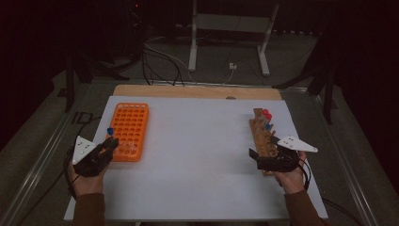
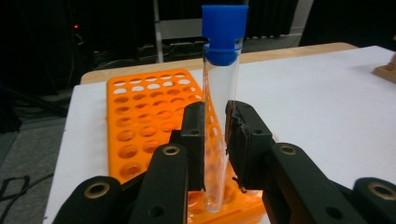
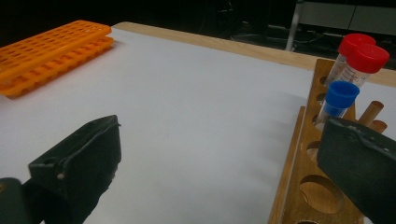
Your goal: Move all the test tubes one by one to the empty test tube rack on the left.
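Blue-capped tube point(image 2: 218, 116) clamped by left gripper point(image 2: 215, 140) over orange rack point(image 2: 140, 126); right gripper point(image 3: 224, 158) wide.

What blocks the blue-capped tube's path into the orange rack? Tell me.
Nothing visible does. The left gripper holds the blue-capped tube upright over the near end of the orange rack, whose holes there look open.

free: white table point(image 1: 197, 155) middle | obstacles: orange rack point(image 1: 129, 129) left, wooden rack point(image 1: 262, 136) right
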Demonstrator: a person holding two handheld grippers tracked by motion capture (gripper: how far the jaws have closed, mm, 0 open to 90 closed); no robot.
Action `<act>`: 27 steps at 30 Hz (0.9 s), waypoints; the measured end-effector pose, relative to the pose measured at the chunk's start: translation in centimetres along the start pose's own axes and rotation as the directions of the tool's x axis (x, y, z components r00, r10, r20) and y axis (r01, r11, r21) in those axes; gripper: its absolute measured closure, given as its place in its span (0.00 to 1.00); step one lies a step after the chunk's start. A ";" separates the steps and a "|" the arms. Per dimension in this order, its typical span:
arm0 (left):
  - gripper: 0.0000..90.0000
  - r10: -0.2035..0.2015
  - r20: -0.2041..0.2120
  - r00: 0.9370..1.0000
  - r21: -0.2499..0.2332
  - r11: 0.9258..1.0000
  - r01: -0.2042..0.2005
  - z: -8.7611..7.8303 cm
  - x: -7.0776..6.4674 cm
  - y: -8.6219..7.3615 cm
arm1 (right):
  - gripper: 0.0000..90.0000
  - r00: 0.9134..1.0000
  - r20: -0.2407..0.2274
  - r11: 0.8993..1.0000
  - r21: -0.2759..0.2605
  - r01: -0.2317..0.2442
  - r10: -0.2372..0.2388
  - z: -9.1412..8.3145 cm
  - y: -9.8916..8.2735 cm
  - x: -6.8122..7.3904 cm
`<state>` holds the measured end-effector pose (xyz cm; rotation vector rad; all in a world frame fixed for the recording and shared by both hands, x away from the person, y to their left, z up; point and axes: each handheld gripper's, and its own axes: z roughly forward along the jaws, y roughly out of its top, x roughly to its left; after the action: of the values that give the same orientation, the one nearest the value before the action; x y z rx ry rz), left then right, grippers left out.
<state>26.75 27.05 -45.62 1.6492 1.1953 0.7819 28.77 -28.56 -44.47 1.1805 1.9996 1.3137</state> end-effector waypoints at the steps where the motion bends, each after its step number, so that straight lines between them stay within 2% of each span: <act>1: 0.86 -0.004 -0.002 1.000 0.003 1.000 0.004 0.2 0.1 -0.1 | 0.00 1.000 -0.001 1.000 0.000 0.003 -0.003 0.0 0.0 0.0; 10: 0.86 -0.006 -0.008 1.000 0.045 0.999 0.007 1.5 0.4 -1.0 | 0.00 1.000 -0.002 1.000 -0.001 0.003 -0.003 0.0 0.0 0.0; 14: 0.86 0.016 -0.011 1.000 0.093 0.996 -0.015 1.8 0.2 -1.6 | 0.00 1.000 -0.003 1.000 -0.001 0.002 -0.002 0.0 0.0 0.0; 19: 0.86 0.037 -0.009 0.999 0.165 0.986 -0.035 2.2 0.2 -2.2 | 0.00 1.000 -0.006 1.000 -0.001 0.008 -0.008 0.0 0.0 0.1; 23: 0.86 0.047 -0.003 0.999 0.185 0.982 -0.046 2.3 0.1 -2.2 | 0.00 1.000 -0.005 1.000 -0.001 0.006 -0.006 0.0 0.0 0.0; 27: 0.86 0.073 -0.004 0.997 0.222 0.972 -0.070 2.6 -0.1 -2.5 | 0.00 1.000 -0.007 1.000 -0.002 0.009 -0.009 0.0 0.0 0.1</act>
<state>28.10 26.44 -48.90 1.8811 1.2749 0.7236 28.76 -28.50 -44.45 1.1669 2.0062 1.3168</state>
